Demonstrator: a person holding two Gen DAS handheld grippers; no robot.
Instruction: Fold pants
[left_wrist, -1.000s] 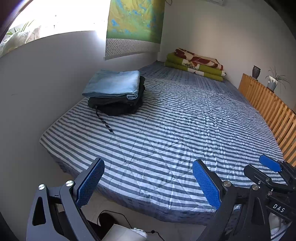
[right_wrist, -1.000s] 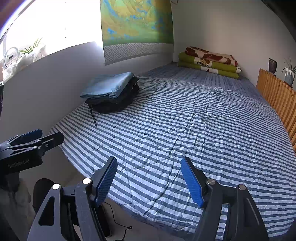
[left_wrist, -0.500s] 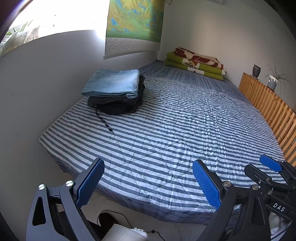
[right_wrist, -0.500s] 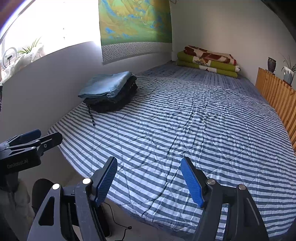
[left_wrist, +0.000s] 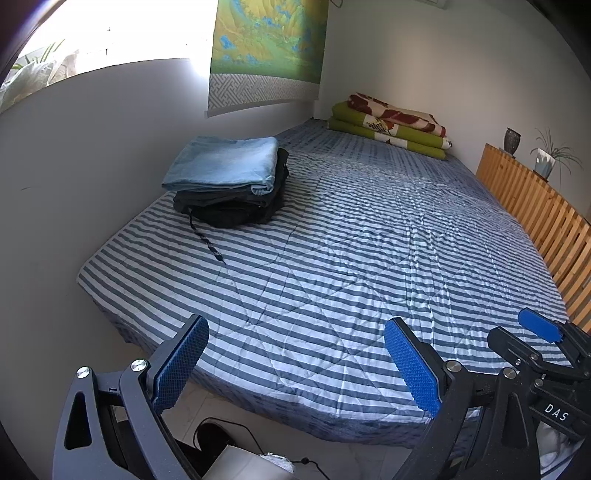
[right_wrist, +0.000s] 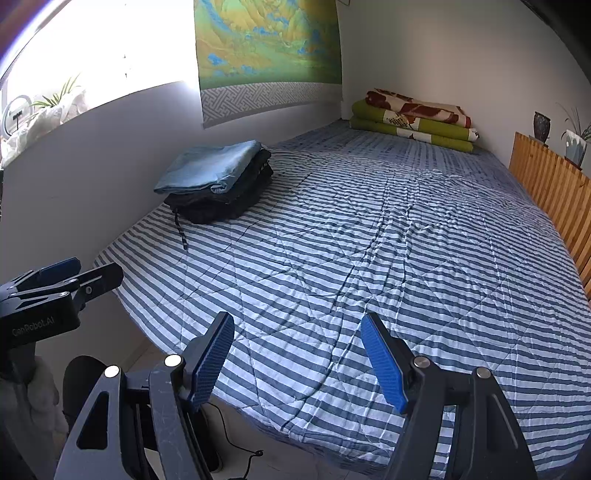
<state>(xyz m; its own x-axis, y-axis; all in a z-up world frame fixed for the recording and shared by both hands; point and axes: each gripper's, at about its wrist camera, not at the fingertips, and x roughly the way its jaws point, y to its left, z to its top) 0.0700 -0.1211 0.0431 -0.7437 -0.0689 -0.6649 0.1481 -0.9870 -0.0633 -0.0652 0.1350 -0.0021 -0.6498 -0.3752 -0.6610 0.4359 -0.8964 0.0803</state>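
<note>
I've got both grippers, left gripper (left_wrist: 295, 363) and right gripper (right_wrist: 297, 360), spread and empty at the bed's (left_wrist: 369, 258) near edge. Folded pants (left_wrist: 227, 181) sit stacked by the left edge; soft, floppy, so I'd pinch the waistband.

A home bedroom: wide bed with blue-and-white striped quilt (left_wrist: 369, 258), folded green and red floral blankets (left_wrist: 395, 123) by the wall, green landscape wall hanging (left_wrist: 266, 48), slatted wooden headboard (left_wrist: 546, 218), potted plant (left_wrist: 546, 158).
</note>
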